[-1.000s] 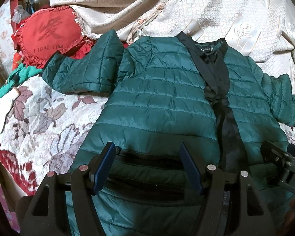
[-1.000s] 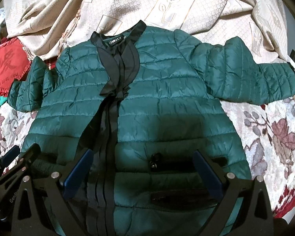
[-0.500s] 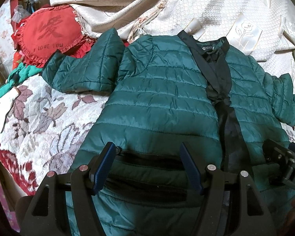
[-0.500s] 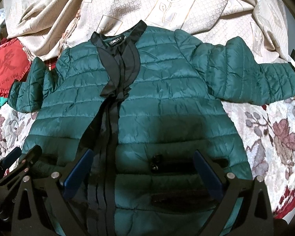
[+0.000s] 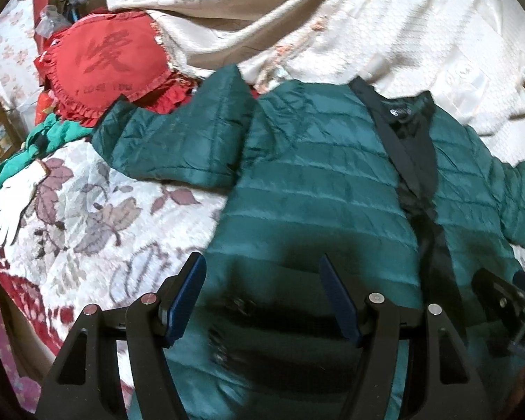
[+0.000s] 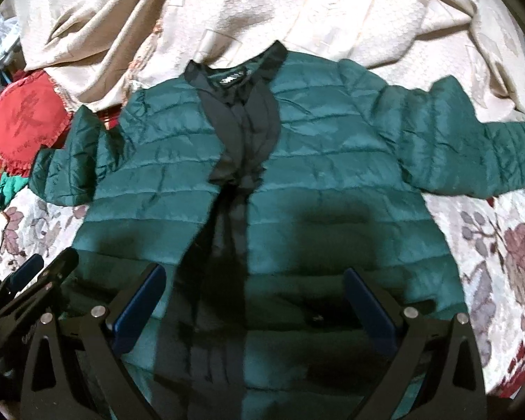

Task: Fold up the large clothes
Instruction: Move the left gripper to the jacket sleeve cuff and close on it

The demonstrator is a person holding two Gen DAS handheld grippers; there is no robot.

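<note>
Your dark green quilted puffer jacket [image 6: 332, 182] lies spread flat, front up, on the floral bedspread [image 5: 98, 217] with both sleeves out, so no fold is made yet, and your left gripper [image 5: 262, 294] and right gripper [image 6: 255, 304] hover wide apart and empty above its hem.

Quilted jacket [image 6: 332, 189]: dark green, horizontal stitch lines; placket and collar trim [image 6: 224, 129] black. Bedspread [image 5: 87, 217]: cream, mauve-grey leaf print, dark red at the edge. Cushion [image 5: 105, 66]: red, frilled, darker red character. Crumpled blanket [image 6: 262, 10]: beige, embossed. Gripper pads [image 5: 187, 301]: dark blue; frames black.
</note>
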